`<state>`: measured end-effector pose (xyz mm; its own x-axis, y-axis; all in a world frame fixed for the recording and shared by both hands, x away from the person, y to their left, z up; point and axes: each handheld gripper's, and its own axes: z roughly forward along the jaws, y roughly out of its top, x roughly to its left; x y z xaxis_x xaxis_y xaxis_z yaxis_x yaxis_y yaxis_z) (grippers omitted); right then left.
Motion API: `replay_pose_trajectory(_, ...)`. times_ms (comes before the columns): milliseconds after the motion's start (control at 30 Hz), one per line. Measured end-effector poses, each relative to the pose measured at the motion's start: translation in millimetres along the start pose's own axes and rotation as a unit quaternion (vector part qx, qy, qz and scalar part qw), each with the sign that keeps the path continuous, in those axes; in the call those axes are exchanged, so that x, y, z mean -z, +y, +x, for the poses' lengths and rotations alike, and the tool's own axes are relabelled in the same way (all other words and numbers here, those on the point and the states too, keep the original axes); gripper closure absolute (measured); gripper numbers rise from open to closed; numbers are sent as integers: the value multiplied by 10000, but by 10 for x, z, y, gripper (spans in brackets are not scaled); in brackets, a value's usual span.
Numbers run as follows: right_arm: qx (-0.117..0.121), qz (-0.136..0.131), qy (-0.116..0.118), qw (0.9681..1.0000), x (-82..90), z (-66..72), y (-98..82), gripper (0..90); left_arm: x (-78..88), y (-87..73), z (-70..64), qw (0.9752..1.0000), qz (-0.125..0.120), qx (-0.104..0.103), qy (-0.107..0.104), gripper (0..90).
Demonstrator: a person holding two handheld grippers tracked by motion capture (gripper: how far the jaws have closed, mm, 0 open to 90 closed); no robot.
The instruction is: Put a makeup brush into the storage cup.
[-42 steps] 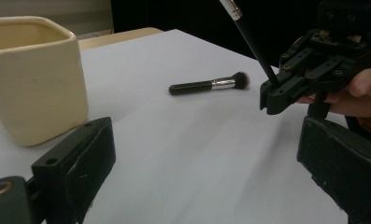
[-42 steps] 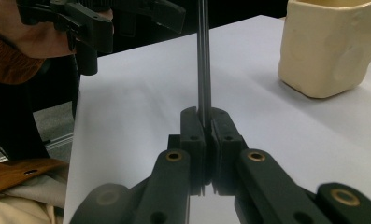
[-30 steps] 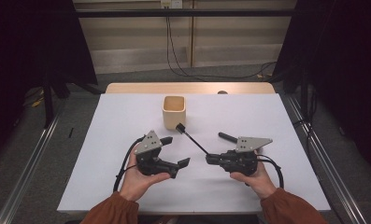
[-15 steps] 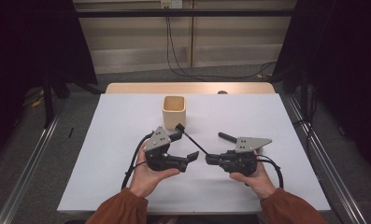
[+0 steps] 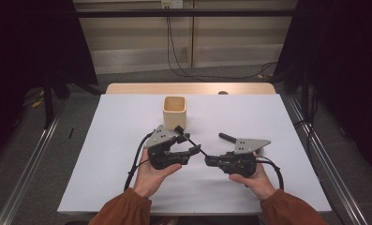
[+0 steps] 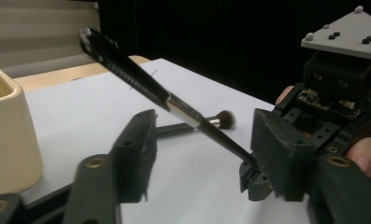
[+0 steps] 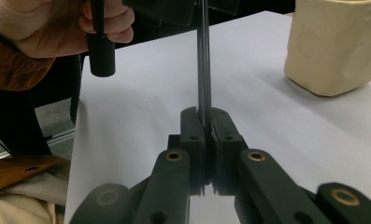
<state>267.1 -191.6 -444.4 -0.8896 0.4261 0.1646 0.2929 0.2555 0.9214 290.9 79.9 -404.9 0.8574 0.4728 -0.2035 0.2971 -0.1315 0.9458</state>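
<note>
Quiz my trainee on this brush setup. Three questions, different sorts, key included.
1. What does the right claw grip? A spoon, B thin black brush, C cable.
2. True or false: the cream cup stands upright on the table.
3. How many brushes are there?

Key: 1 B. 2 true. 3 two: the gripped one and a second brush lying on the table.

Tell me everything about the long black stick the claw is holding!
It is a thin black makeup brush with a glossy handle and a shiny silver collar. The right gripper is shut on its narrow end, so it slants upward over the white table. It passes between the left gripper's jaws, which have just been closing, not yet pressing it.
</note>
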Motion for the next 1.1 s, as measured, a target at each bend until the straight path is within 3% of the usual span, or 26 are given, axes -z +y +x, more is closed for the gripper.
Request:
replay_pose_trajectory(100,-2,7,6,10000,-6,3,-1,861,8,6,0,10000,-44,16,-34,525)
replay_pose_trajectory(400,2,16,29,10000,-13,9,-7,860,44,14,3,9996,-167,153,-145,672)
replay_pose_trajectory(600,39,41,50,10000,-26,14,-15,860,57,4,34,9989,-175,327,-284,690)
replay_pose_trajectory(1100,47,130,-16,9999,-63,17,-40,856,25,39,14,9983,-143,355,-438,772)
